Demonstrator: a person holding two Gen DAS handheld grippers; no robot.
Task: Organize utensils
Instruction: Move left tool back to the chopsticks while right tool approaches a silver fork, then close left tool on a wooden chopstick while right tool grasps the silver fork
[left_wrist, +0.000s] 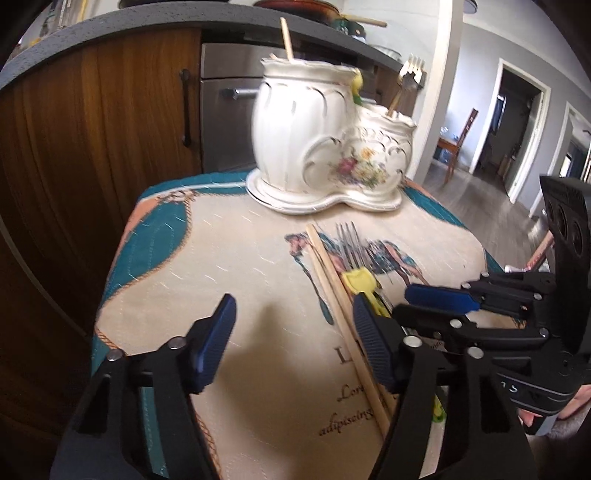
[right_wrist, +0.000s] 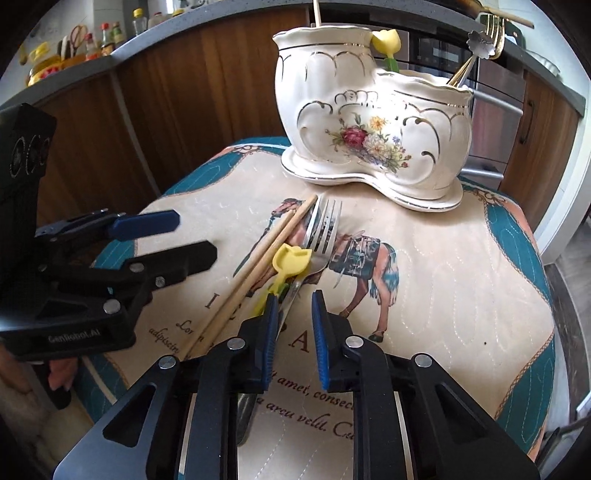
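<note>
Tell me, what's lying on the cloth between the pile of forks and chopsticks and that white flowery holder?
Nothing: in the right wrist view, only bare printed cloth separates the silver forks and chopsticks from the white holder.

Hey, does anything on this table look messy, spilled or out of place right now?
Nothing spilled or broken. The loose pile looks untidy: chopsticks, silver forks and a yellow utensil lie overlapping on the cloth, outside the ceramic holder.

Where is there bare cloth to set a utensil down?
Bare printed cloth lies right of the horse picture, below the white floral ceramic holder. More lies left of the wooden chopsticks. Crowded: chopsticks, steel forks and yellow plastic spoon bunched at centre.
</note>
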